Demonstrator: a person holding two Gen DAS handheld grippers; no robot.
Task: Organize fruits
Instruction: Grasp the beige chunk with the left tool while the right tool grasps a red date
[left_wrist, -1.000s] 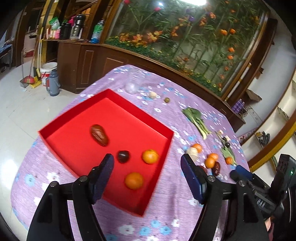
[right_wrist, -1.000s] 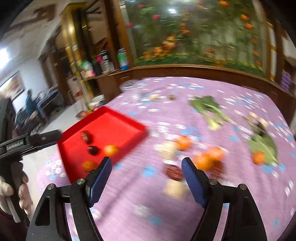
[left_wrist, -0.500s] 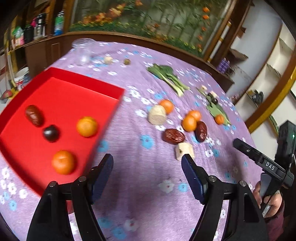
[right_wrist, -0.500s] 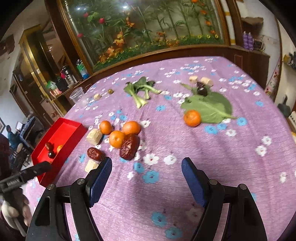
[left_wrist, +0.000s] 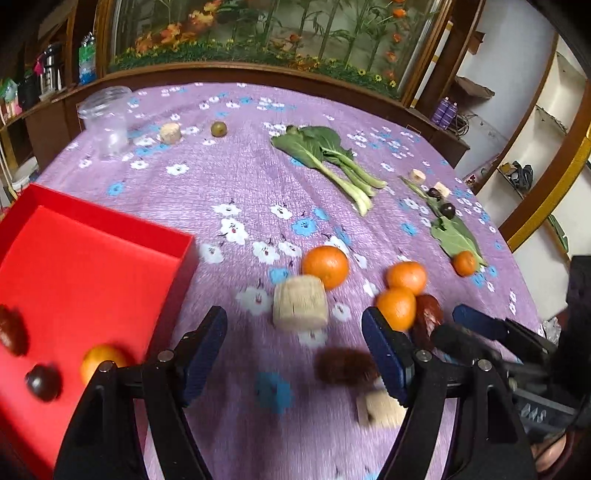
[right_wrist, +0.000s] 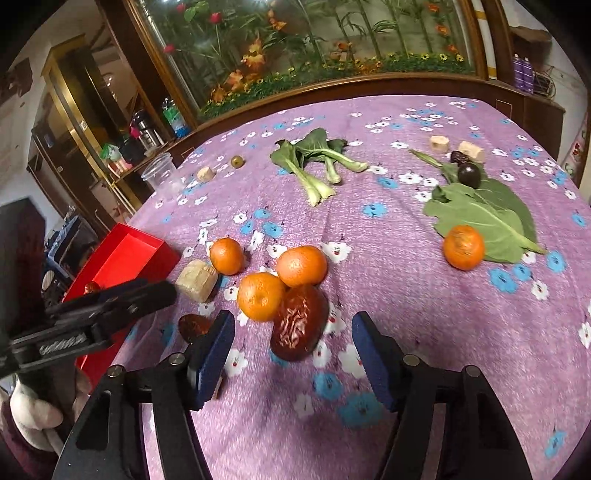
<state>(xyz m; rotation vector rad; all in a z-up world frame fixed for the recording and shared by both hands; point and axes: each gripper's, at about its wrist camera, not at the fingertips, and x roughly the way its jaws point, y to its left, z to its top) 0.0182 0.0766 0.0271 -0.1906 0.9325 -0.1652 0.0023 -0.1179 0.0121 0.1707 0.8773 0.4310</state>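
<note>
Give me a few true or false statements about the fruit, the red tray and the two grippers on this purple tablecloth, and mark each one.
1. The right gripper is open and holds nothing. True.
2. The big wrinkled date lies inside the red tray. False: it lies on the tablecloth, against two oranges.
3. One orange sits by the large green leaf. True.
4. The left gripper is shut on an orange. False: it is open and empty.
5. The clear plastic cup stands in the tray. False: it stands on the tablecloth, at the far edge.
</note>
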